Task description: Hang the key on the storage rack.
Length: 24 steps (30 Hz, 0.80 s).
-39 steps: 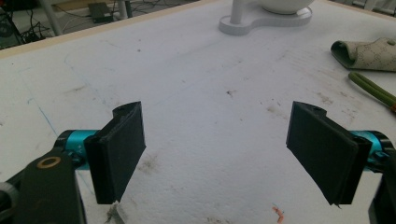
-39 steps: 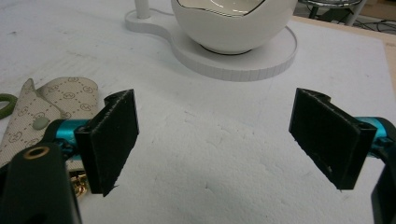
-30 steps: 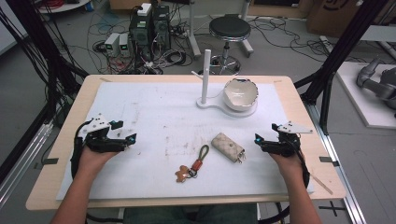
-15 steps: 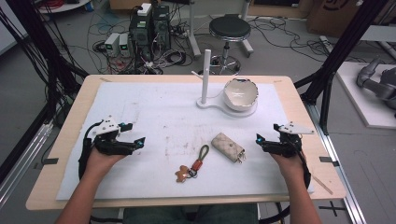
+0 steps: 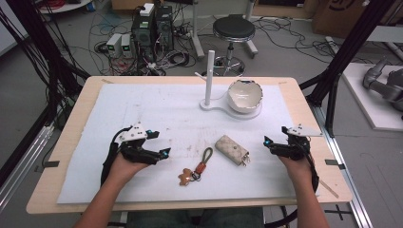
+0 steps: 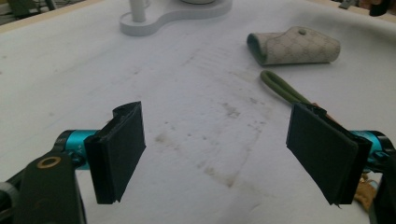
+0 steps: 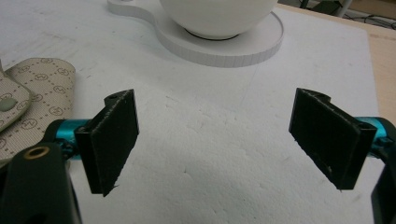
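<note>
You had both jaws spread wide: left hand-held gripper [image 5: 159, 144] beside the keyring [image 5: 196, 166], right hand-held gripper [image 5: 269, 143] just past the key pouch [image 5: 232, 150] lying right of that keyring. Nothing grasped yet; everything remained ahead.

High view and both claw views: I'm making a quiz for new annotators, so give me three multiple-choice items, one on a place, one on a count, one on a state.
1. Where does the key pouch lie?
A. in the bowl
B. on the white mat, between the two claws
C. on the floor

2. How many claws are held over the table?
A. one
B. two
C. three

3. How do the left claw's jaws stand?
A. wide open, empty
B. shut on the keychain
C. shut on the pouch

Key: 1 B, the pouch rests on the mat right of the keychain; 2 B, one per hand, with the right claw; 3 A, bare mat shows between the pads.
</note>
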Each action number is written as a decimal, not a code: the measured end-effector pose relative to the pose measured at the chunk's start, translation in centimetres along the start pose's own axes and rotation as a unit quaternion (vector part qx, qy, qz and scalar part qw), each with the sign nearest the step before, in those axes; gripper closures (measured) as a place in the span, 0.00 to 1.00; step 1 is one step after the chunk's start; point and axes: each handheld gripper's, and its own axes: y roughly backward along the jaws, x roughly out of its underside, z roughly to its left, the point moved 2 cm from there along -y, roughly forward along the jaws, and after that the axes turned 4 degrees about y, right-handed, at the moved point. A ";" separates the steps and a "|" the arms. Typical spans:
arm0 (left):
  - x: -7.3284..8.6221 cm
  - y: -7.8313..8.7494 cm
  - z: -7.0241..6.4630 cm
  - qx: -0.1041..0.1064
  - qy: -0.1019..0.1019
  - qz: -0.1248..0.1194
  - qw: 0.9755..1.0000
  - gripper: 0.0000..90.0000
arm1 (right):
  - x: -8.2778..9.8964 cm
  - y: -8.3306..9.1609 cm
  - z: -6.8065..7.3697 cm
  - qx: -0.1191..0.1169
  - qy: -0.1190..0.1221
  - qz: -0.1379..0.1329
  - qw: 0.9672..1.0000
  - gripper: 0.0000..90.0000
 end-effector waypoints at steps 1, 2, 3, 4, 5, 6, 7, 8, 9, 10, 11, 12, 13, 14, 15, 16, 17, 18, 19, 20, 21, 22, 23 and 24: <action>0.0 -0.3 -0.3 0.004 0.000 0.002 1.000 0.22 | 0.0 0.0 0.0 0.000 0.000 -0.001 1.000 0.18; 0.0 -0.3 -0.3 0.004 0.000 0.002 1.000 0.22 | 0.0 0.0 0.0 0.000 0.000 -0.001 1.000 0.18; -0.1 -0.7 -0.6 0.008 -0.002 0.005 1.000 0.22 | 0.0 0.0 0.0 0.000 0.001 -0.001 1.000 0.18; -0.1 -1.0 -0.8 0.010 -0.003 0.008 1.000 0.22 | 0.1 0.0 0.0 0.000 0.001 0.000 1.000 0.18; -0.2 -1.5 -1.3 0.015 -0.008 0.015 1.000 0.22 | 0.1 0.1 0.0 0.001 0.004 0.001 1.000 0.18; -0.2 -1.8 -1.5 0.019 -0.007 0.016 1.000 0.22 | 0.2 0.1 0.0 0.001 0.005 0.002 1.000 0.18; -0.2 -2.1 -1.8 0.022 -0.008 0.019 1.000 0.22 | 0.2 0.1 0.0 0.002 0.006 0.003 1.000 0.18; -0.2 -2.4 -2.0 0.026 -0.010 0.021 0.999 0.22 | 0.2 0.2 0.0 0.002 0.008 0.004 1.000 0.18; -0.2 -2.4 -2.0 0.026 -0.010 0.021 0.999 0.22 | 0.3 0.2 0.0 0.003 0.008 0.004 1.000 0.18; -0.2 -2.9 -2.5 0.031 -0.011 0.025 0.999 0.22 | 0.3 0.2 0.0 0.003 0.009 0.005 1.000 0.18; -0.3 -3.2 -2.8 0.035 -0.011 0.028 0.999 0.22 | 0.3 0.2 0.0 0.004 0.008 0.006 1.000 0.18; -0.3 -3.5 -3.0 0.038 -0.011 0.031 0.999 0.22 | 0.4 0.2 -0.1 0.004 0.010 0.007 1.000 0.18; -0.3 -3.9 -3.3 0.043 -0.012 0.034 0.998 0.22 | 0.4 0.2 0.0 0.004 0.009 0.008 1.000 0.18; -0.3 -4.1 -3.5 0.047 -0.012 0.036 0.998 0.22 | 0.5 0.2 -0.1 0.004 0.011 0.009 1.000 0.18; -0.2 -4.4 -3.7 0.050 -0.012 0.039 0.998 0.22 | 0.5 0.2 0.0 0.005 0.012 0.010 1.000 0.18; -0.2 -4.8 -3.9 0.051 -0.012 0.041 0.998 0.22 | 0.5 0.2 0.0 0.005 0.012 0.011 1.000 0.18; -0.2 -5.0 -4.1 0.053 -0.012 0.045 0.998 0.22 | 0.5 0.2 0.0 0.006 0.013 0.012 1.000 0.18; -0.1 -5.3 -4.3 0.054 -0.014 0.048 0.997 0.22 | 0.6 0.3 0.0 0.006 0.014 0.013 1.000 0.18; -0.1 -5.3 -4.3 0.054 -0.014 0.048 0.997 0.22 | 0.6 0.3 0.0 0.006 0.014 0.013 1.000 0.18; 0.0 -5.9 -4.7 0.056 -0.012 0.055 0.997 0.22 | 0.6 0.3 0.0 0.006 0.015 0.013 1.000 0.18; 0.0 -6.2 -4.8 0.058 -0.012 0.059 0.997 0.22 | 0.6 0.3 0.0 0.007 0.015 0.014 1.000 0.18; 0.1 -6.4 -4.9 0.058 -0.013 0.062 0.996 0.22 | 0.7 0.4 0.0 0.007 0.015 0.015 1.000 0.18; 0.1 -6.7 -5.1 0.060 -0.009 0.063 0.996 0.22 | 0.7 0.4 0.0 0.008 0.016 0.015 1.000 0.18; 0.1 -6.7 -5.1 0.060 -0.009 0.063 0.996 0.22 | 0.7 0.4 0.0 0.008 0.016 0.015 1.000 0.18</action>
